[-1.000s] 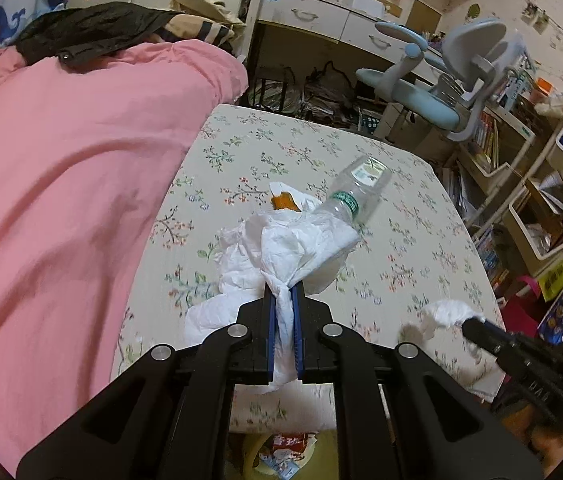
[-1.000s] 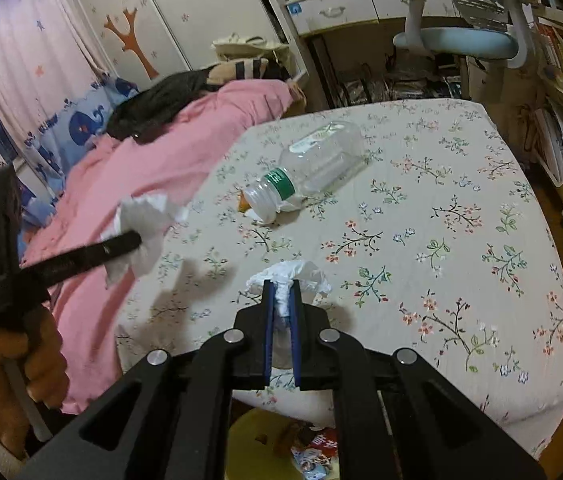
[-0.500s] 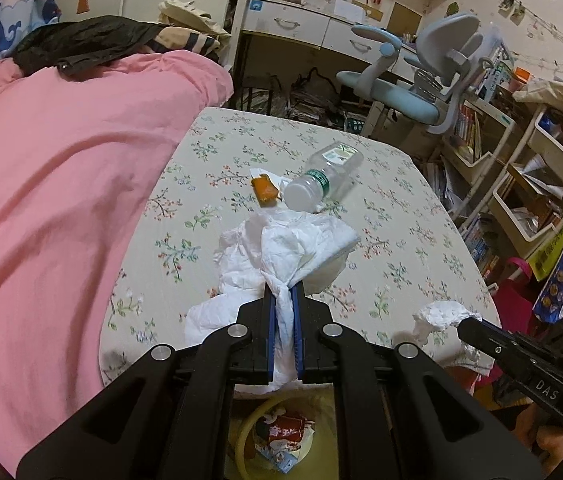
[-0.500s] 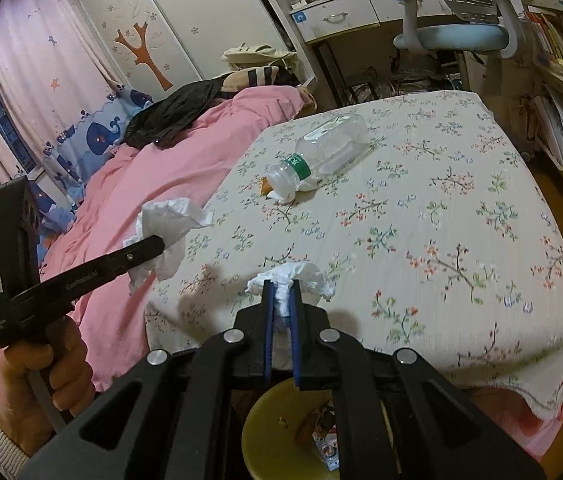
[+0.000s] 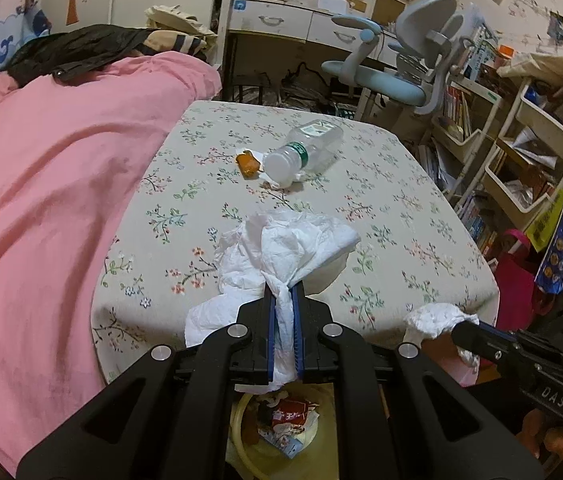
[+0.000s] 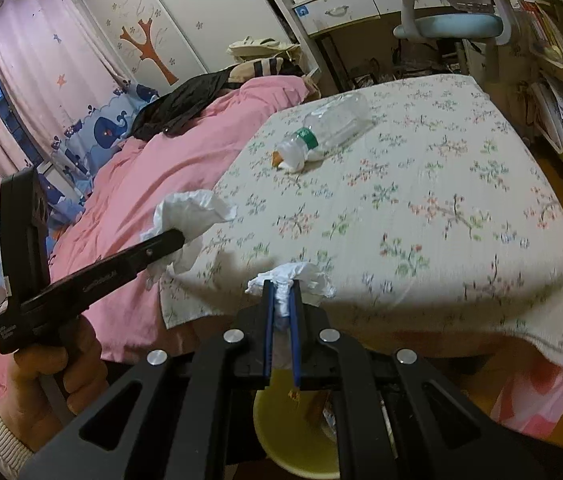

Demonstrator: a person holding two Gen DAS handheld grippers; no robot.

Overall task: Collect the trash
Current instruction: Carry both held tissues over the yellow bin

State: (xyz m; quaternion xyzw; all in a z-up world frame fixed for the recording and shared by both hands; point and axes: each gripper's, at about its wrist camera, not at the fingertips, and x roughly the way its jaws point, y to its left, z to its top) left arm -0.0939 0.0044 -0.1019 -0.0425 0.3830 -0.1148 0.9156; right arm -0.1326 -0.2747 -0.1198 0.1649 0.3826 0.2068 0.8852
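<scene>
Jaws of the left gripper (image 5: 281, 300) are clamped on a large white tissue wad (image 5: 281, 248); jaws of the right gripper (image 6: 281, 292) pinch a smaller wad (image 6: 293, 276). Both loads hang just past the bed edge (image 6: 401, 316), above the yellow bin (image 6: 301, 452), which lies directly below. Release probably comes next. Bottle (image 5: 305, 152) remains farther up the bed.

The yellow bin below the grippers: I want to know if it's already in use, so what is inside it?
In the yellow bin, a red printed wrapper and some blue-white packaging show. The left gripper covers the rest.
</scene>
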